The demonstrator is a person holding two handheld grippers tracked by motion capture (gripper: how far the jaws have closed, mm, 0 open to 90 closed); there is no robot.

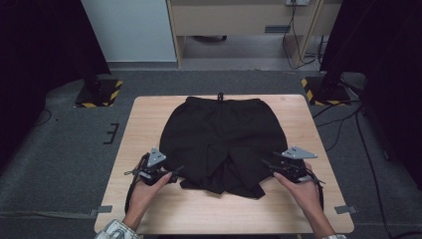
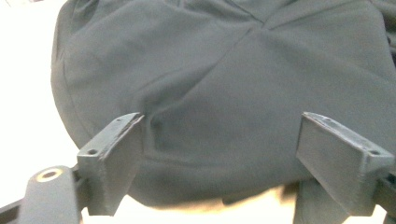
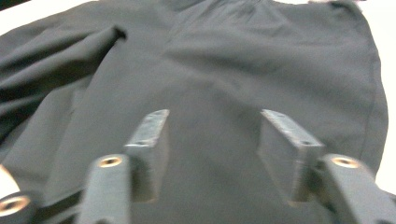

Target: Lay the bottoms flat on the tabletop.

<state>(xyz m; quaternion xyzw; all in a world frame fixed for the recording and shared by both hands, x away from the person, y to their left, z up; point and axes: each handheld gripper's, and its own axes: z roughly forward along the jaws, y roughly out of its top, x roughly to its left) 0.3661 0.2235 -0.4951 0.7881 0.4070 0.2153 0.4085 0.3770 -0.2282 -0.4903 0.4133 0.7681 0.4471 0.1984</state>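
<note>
- We see a pair of black shorts (image 1: pixel 224 144) lying flat on the middle of the light wooden worktop (image 1: pixel 149 114), slightly toward the far edge.
- The waistband points at the far edge, with its drawstring (image 1: pixel 220 95) almost reaching that edge; the two leg openings point at the near edge, so the long axis runs far to near.
- The shorts lie close to square with the worktop's sides; the leg hems end unevenly, and the cloth near the middle of the near hem is bunched and folded over itself.
- We find bare wood on every side: a wide strip along the left edge, a similar strip along the right edge, and a broad band between the hems and the near edge. Only the far edge has almost no free margin.
- The left gripper (image 1: pixel 175 172) sits at the outer corner of the left leg hem, low over the worktop. In the left gripper view (image 2: pixel 219 154) its jaws stand wide apart, with the dark cloth spread beyond and between them and nothing pinched.
- The right gripper (image 1: pixel 266 164) sits at the outer side of the right leg, near its hem. In the right gripper view (image 3: pixel 210 144) its jaws stand partly apart over the fabric, and we see no cloth clamped between them.
- Both hands come in from the near edge, well apart, one at each leg.
</note>
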